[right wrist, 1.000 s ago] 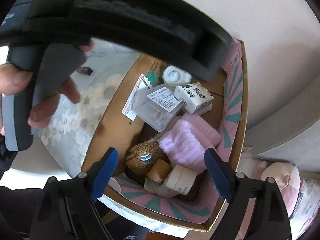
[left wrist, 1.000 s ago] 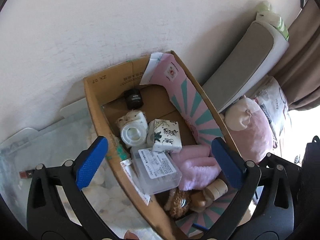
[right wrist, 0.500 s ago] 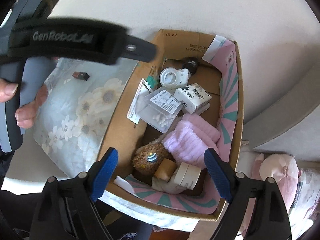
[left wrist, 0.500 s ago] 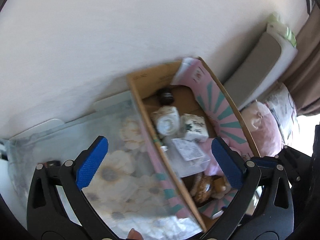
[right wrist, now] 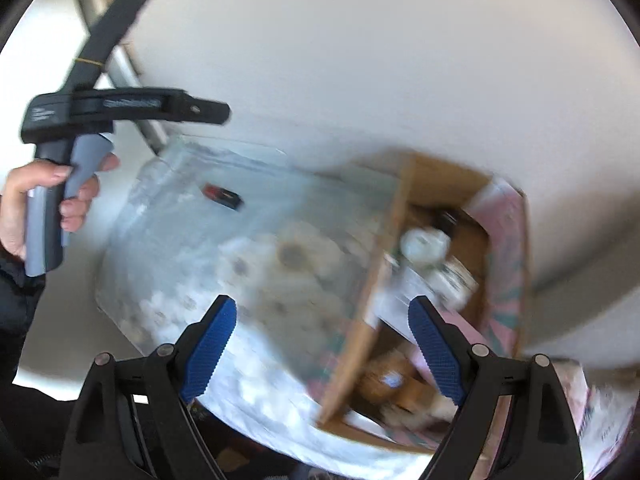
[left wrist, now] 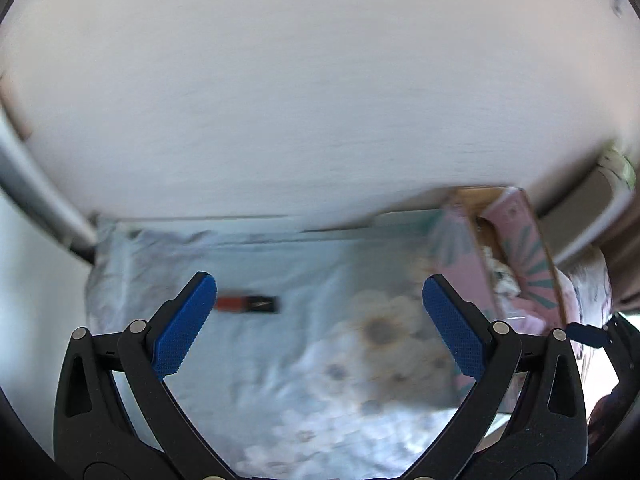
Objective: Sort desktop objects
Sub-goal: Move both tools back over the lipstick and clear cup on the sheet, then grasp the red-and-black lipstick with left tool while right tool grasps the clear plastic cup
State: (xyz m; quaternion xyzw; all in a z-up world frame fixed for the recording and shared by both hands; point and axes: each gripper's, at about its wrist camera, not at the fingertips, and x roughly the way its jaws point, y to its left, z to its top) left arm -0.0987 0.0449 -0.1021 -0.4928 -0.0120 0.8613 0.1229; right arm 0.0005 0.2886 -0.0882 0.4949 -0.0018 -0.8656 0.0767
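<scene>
Red-and-black, the small stick lies crosswise near the worktop's far-left corner, just ahead of our gaping, empty left tool, nearer than the open right tool.

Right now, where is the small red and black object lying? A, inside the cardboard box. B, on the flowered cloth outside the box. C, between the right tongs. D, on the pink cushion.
B: the small red and black object lies alone on the flowered cloth, left of the cardboard box in the right wrist view, with neither tongs touching it.
</scene>
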